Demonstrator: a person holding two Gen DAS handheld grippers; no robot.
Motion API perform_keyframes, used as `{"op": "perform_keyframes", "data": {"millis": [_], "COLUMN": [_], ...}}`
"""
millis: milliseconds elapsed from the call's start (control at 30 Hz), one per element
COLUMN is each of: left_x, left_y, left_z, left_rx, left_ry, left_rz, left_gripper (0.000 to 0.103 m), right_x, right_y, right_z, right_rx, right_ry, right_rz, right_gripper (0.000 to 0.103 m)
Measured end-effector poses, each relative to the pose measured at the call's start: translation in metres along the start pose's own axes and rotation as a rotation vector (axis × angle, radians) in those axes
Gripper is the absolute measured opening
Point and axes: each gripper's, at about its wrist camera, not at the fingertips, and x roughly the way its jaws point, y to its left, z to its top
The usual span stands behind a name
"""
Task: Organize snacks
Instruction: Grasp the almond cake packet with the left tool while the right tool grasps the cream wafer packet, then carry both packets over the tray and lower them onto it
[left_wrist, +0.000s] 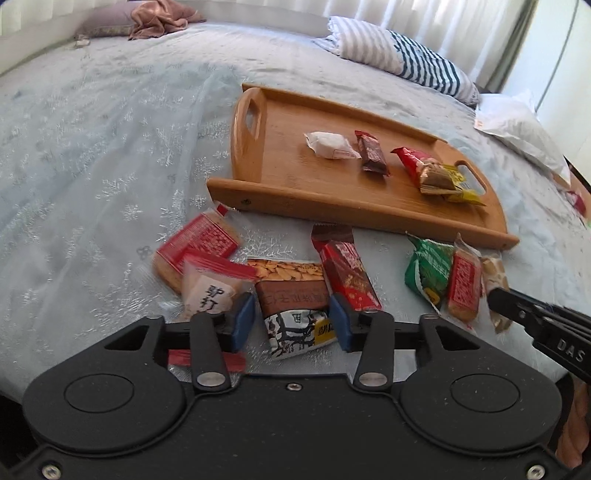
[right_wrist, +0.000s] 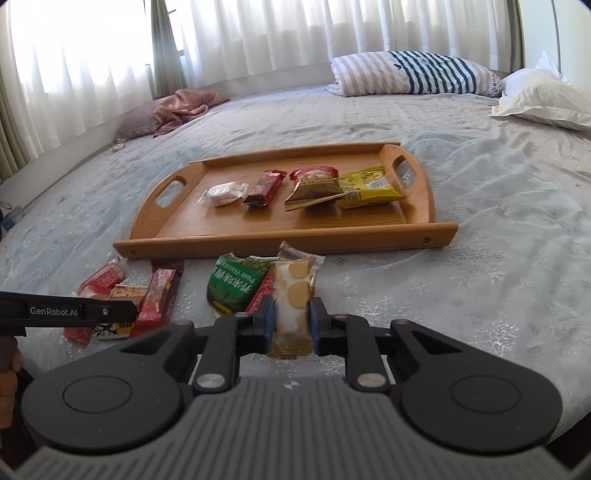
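Note:
A wooden tray (left_wrist: 354, 214) (right_wrist: 284, 245) lies on the bed and holds several wrapped snacks: a white pack (left_wrist: 330, 145), a brown bar (left_wrist: 373, 153), a red pack (left_wrist: 412, 160) and a yellow pack (right_wrist: 369, 190). More snacks lie loose in front of the tray. My left gripper (left_wrist: 291, 319) stands open low over the bed, its blue pads on either side of a brown almond-print pack (left_wrist: 291, 291). My right gripper (right_wrist: 291, 317) is shut on a white pack with gold dots (right_wrist: 295, 295), next to a green pack (right_wrist: 232, 286).
Beside the almond pack lie a red-and-white biscuit pack (left_wrist: 199, 243) and a red bar (left_wrist: 347, 275). Striped pillow (right_wrist: 417, 74) and white pillow (right_wrist: 543, 99) sit at the far right, with a brown cloth (right_wrist: 184, 107) by the curtains. A hand (right_wrist: 7, 384) shows at the left edge.

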Motion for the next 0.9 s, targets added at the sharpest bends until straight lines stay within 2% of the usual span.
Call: {"op": "perform_keyframes", "data": {"millis": [267,400,633,900], "left_x": [0.005,-0.008,-0.014,0.010], "left_y": [-0.020,-0.027,-0.033,-0.045], "left_z": [0.002,0.008,0.041,0.084], "left_rx": [0.102,0.145,0.152,0.151], "left_ry": [-0.045,-0.105,-0.182,-0.195], "left_rz": [0.053,0.072,0.062,0.042], "left_gripper": [0.042,0.042,0.042,0.042], "right_x": [0.005,0.008,0.019,0.040], "right_y": [-0.009,-0.014,-0.027,-0.042], "right_z": [0.007,0.016,0.040,0.066], "right_rx": [0.021,0.034,0.066,0.084], "right_ry": [-0.007,-0.018,-0.026,-0.031], "right_rz": [-0.017,-0.009,0.003,0.000], "right_gripper": [0.024,0.024,0.024,0.024]}}
